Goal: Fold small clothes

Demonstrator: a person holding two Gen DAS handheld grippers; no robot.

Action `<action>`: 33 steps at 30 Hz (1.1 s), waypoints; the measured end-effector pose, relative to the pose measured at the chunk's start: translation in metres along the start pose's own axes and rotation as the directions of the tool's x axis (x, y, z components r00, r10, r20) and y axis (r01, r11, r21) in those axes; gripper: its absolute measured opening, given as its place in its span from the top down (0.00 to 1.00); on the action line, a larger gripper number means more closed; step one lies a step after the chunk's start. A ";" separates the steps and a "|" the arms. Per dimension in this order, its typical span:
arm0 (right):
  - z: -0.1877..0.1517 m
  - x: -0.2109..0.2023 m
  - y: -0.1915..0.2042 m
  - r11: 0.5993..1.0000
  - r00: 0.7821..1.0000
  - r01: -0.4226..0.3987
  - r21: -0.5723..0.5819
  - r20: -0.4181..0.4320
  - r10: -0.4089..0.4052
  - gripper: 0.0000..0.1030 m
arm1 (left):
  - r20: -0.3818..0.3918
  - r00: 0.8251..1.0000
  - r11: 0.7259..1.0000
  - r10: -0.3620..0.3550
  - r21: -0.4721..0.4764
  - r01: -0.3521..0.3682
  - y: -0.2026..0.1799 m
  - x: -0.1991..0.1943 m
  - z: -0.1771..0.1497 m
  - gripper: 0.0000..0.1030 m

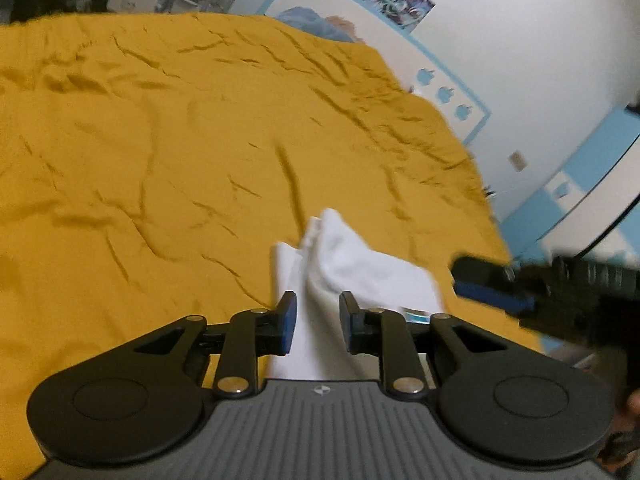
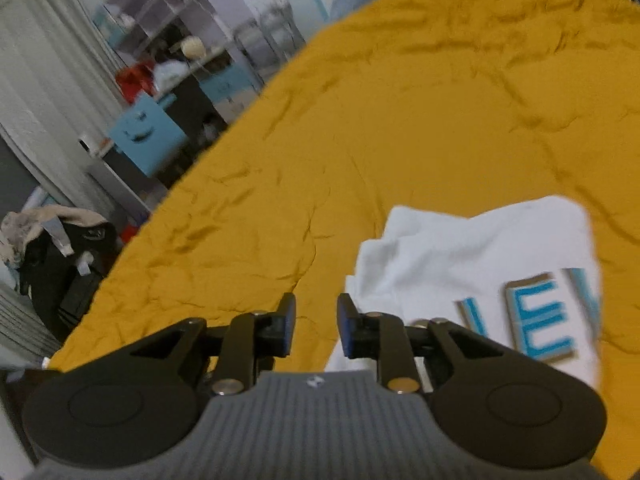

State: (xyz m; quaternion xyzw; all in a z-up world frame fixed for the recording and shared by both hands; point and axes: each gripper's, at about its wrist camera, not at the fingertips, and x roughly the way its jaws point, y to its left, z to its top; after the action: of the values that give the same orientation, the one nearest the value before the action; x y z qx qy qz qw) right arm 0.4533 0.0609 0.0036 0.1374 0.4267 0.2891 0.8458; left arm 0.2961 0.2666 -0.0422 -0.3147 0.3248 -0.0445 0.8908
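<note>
A small white garment (image 1: 352, 264) with blue letters lies partly folded on the yellow bedspread (image 1: 160, 140). In the left wrist view my left gripper (image 1: 318, 322) is open just above its near part, cloth showing between the fingers but not pinched. My right gripper (image 1: 496, 288) shows at the right of that view, blurred, beside the garment. In the right wrist view the right gripper (image 2: 316, 326) is open and empty over the bedspread (image 2: 380, 120), with the garment (image 2: 480, 264) just to its right, blue print facing up.
The bed's right edge meets a white and blue wall (image 1: 500, 60). In the right wrist view, shelves (image 2: 180, 40), a blue box (image 2: 144, 136) and a pile of clothes (image 2: 52, 248) stand beyond the bed's left edge.
</note>
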 end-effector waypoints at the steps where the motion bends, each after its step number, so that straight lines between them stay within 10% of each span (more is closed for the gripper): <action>1: -0.007 -0.017 -0.006 1.000 1.000 0.002 0.000 0.019 -0.002 0.80 | -0.005 0.999 0.999 -0.031 -0.027 0.031 0.000 -0.005 -0.004 0.68; 4: -0.028 -0.052 -0.028 1.000 0.999 0.021 0.006 0.041 -0.022 0.79 | -0.021 0.996 0.991 -0.091 -0.102 0.089 0.006 -0.017 -0.018 0.53; 16: -0.154 -0.118 -0.110 0.977 0.980 0.200 -0.073 0.031 -0.198 0.68 | -0.072 0.991 0.962 -0.117 -0.258 0.095 0.027 -0.012 -0.059 0.51; 21: -0.175 -0.112 -0.115 0.966 0.973 0.230 -0.115 0.028 -0.228 0.66 | -0.116 0.993 0.974 -0.017 -0.226 -0.010 0.028 0.017 -0.058 0.52; 26: -0.181 -0.087 -0.114 0.945 0.961 0.276 -0.173 0.017 -0.278 0.67 | -0.109 0.994 0.982 -0.020 -0.191 -0.002 0.025 0.019 -0.055 0.83; 33: -0.168 -0.081 -0.116 0.944 0.956 0.295 -0.146 0.043 -0.291 1.00 | -0.030 1.000 0.996 -0.008 -0.091 0.005 -0.001 -0.009 -0.044 0.90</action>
State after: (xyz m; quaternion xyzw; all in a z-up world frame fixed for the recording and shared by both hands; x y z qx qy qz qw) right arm 0.3241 -0.0827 -0.1007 0.0110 0.4103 0.1903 0.8918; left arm 0.2621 0.2452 -0.0629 -0.3550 0.3389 -0.0373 0.8705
